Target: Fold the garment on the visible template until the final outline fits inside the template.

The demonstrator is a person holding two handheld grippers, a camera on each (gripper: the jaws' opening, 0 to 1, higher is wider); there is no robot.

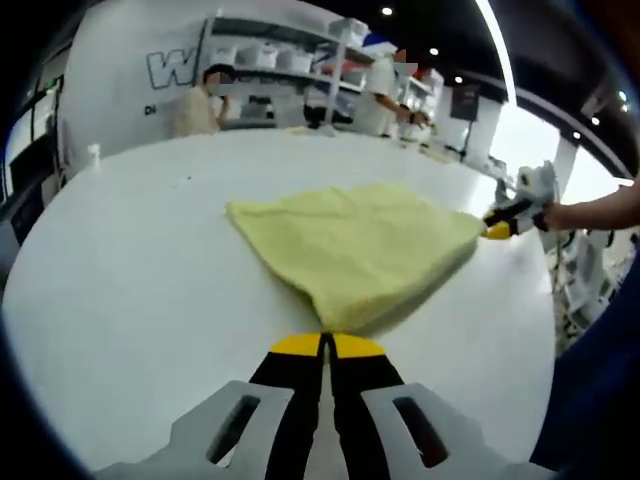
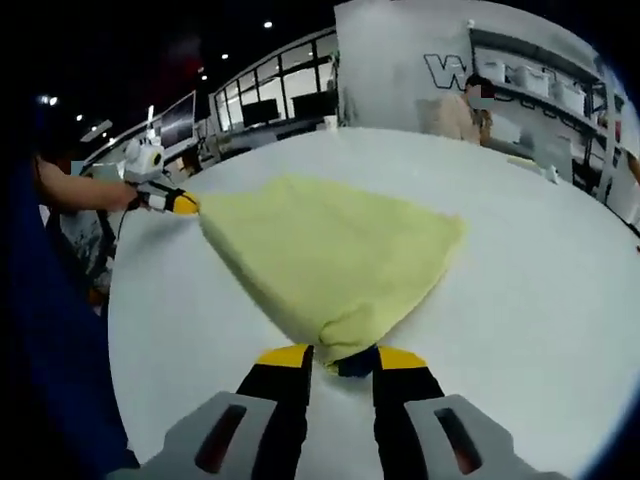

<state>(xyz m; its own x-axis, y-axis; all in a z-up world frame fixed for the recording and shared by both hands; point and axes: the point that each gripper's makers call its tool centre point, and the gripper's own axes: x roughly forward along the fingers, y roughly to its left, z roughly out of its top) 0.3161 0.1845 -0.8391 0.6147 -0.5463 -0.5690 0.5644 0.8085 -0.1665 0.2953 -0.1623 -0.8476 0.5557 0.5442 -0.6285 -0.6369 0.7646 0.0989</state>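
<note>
Two grippers pinch opposite corners of one yellow cloth over a white table.

Table [image 1: 120, 300] biggest: white, round, cloth [image 1: 350, 245] near its middle, mostly lying flat, no template outline that I can make out under it. Cloth runs long between the two held corners, so its long axis lies along the line from one gripper to the other; far edge lies away from both. Left gripper [image 1: 327, 345]: jaws pressed together on the near corner of cloth, yellow tips touching. Right gripper [image 2: 338, 357]: jaws slightly apart, a bunched corner of cloth clamped between them. Each gripper is at its own corner, neither nearer the middle. Judgement: next fold carries both corners across cloth toward the far edge.
</note>
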